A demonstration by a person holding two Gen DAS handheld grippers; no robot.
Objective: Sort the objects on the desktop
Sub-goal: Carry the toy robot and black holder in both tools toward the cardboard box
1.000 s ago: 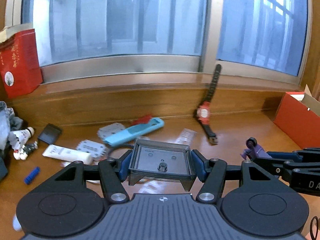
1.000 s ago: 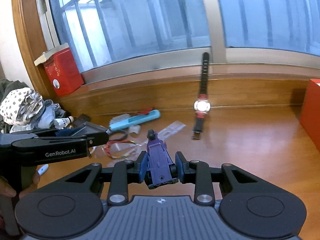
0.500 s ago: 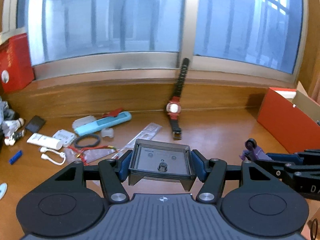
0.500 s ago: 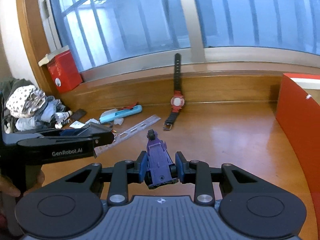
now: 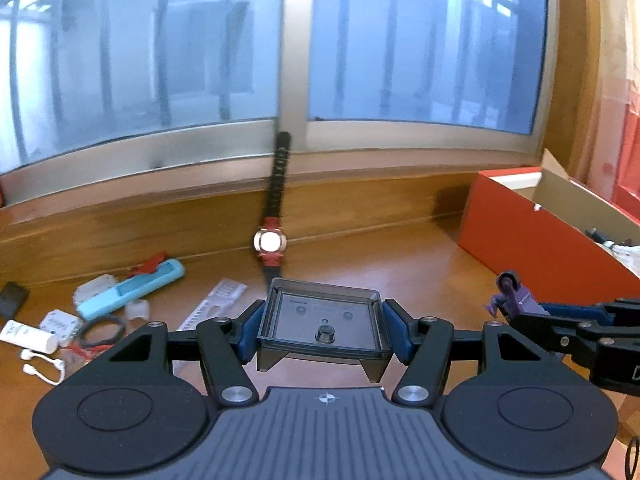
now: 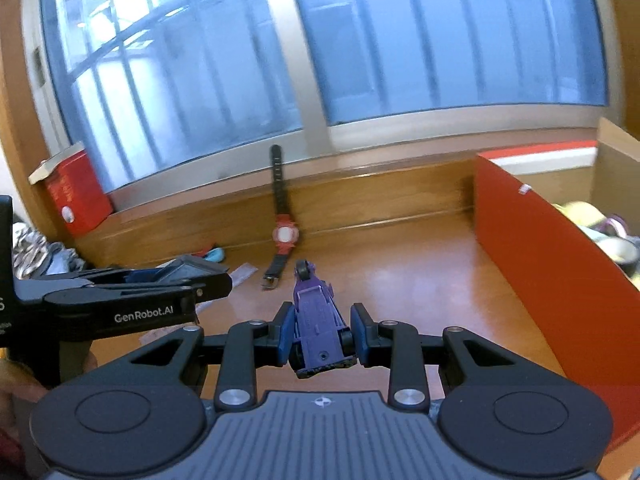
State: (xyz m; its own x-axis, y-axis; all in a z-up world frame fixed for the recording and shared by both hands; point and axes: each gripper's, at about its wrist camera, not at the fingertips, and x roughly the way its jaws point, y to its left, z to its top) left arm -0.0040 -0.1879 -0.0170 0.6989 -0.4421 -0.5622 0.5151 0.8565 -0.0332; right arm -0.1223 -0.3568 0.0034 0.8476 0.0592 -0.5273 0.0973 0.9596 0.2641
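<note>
My left gripper [image 5: 324, 330] is shut on a smoky transparent plastic box [image 5: 323, 322], held above the wooden desk. My right gripper [image 6: 320, 340] is shut on a purple toy car [image 6: 318, 320], nose forward. In the left wrist view the right gripper [image 5: 520, 308] shows at the right with the purple toy car [image 5: 510, 294]. The left gripper [image 6: 216, 280] shows at the left of the right wrist view with the plastic box [image 6: 184, 270]. An open red box [image 6: 552, 248] stands to the right, with several items inside. The red box [image 5: 540, 236] lies ahead-right of the left gripper.
A red watch [image 5: 271, 242] leans against the window ledge. Left of it lie a light blue remote [image 5: 130, 289], a clear ruler [image 5: 212, 308], white earphones [image 5: 42, 364], a black ring [image 5: 100, 328] and small white items. A red carton [image 6: 74, 196] stands on the sill; crumpled cloth [image 6: 36, 248] lies left.
Both grippers have swung to the right with their loads still held. The clutter and watch have slid left in view, and the red box has come closer at the right.
</note>
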